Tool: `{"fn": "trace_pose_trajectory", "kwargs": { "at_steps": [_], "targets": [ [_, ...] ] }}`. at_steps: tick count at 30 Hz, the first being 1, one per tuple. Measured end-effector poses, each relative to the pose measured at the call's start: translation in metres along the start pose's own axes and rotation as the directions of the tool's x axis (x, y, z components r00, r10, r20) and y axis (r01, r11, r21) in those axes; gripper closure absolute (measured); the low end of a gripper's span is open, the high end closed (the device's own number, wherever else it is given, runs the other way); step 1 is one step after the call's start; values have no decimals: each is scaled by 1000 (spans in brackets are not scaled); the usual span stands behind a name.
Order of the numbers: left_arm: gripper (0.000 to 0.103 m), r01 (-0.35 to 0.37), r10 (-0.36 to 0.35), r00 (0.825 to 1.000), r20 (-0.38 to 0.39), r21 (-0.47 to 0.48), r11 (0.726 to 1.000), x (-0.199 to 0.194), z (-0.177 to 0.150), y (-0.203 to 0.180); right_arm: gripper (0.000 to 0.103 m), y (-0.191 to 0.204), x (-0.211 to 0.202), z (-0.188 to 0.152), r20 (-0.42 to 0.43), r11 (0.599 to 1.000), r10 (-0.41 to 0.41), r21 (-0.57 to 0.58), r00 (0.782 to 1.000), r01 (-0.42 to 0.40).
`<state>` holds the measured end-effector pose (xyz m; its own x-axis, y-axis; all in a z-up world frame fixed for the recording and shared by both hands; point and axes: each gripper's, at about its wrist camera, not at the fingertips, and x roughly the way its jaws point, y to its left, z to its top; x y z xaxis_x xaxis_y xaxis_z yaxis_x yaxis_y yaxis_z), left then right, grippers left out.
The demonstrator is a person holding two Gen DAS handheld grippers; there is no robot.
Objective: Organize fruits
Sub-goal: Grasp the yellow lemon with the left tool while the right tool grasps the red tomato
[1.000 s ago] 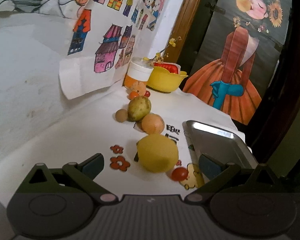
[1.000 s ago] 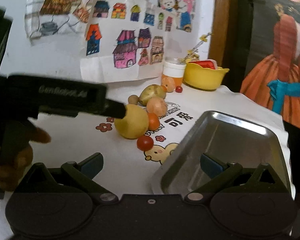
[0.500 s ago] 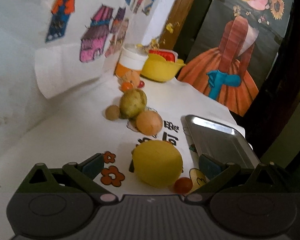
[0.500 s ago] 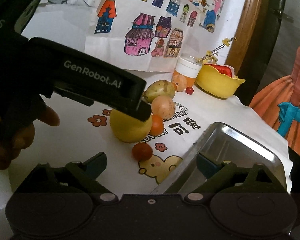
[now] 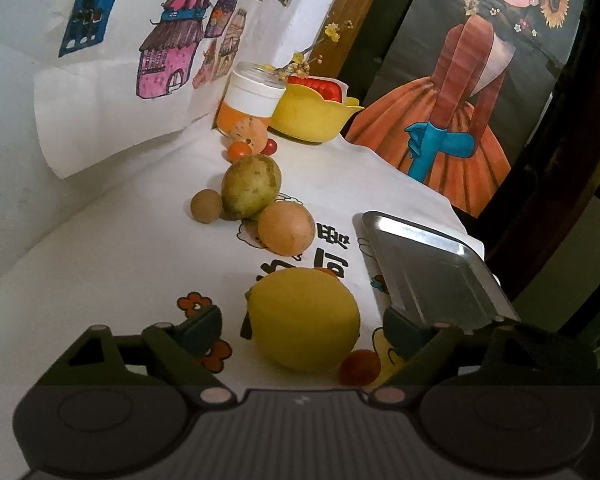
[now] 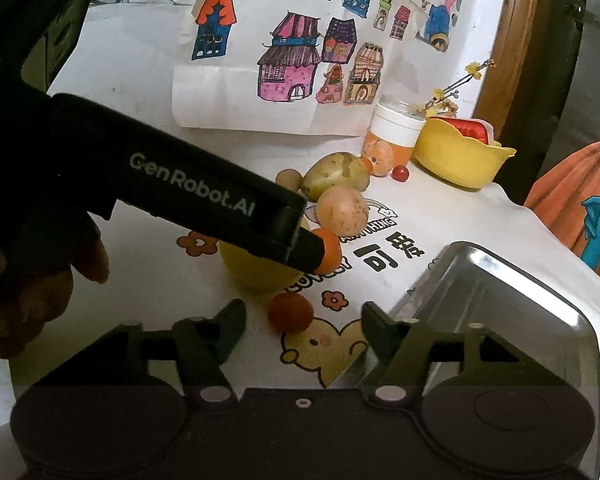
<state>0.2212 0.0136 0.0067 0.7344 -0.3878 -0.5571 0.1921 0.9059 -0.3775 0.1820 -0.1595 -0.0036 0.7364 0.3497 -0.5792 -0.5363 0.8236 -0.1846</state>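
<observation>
Both wrist views look low and close across the table, sharing the yellow fruit and tray.
</observation>
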Motion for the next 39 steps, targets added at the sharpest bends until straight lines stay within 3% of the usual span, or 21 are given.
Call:
{"fn": "trace_pose_trajectory", "kwargs": {
  "at_steps": [4,7,12,16,25,39],
  "targets": [
    [25,5,-5,1000,-9,-9,1000,4,2,0,56,-3,3,1,-3,1000,23,14,1000,-23],
    [36,6,-6,1000,-13,-23,1000,6,2,1,59,-6,4,2,-4,998,44,36,999,-44],
    [37,19,-20,1000,-19,-53,998,8,3,6,65,-11,6,2,-8,993,79,85,997,-78],
    [38,20,-21,1000,-23,-57,998,8,3,5,76,-11,5,2,-5,992,90,89,996,-90],
    [39,1,-3,1000,-25,-55,999,2,-1,3,77,-11,-5,-4,-3,992,76,102,997,-75],
    [39,-2,-1,998,-57,-55,998,-26,-20,-10,77,-18,-65,-23,49,986,36,161,998,-43]
  ]
}}
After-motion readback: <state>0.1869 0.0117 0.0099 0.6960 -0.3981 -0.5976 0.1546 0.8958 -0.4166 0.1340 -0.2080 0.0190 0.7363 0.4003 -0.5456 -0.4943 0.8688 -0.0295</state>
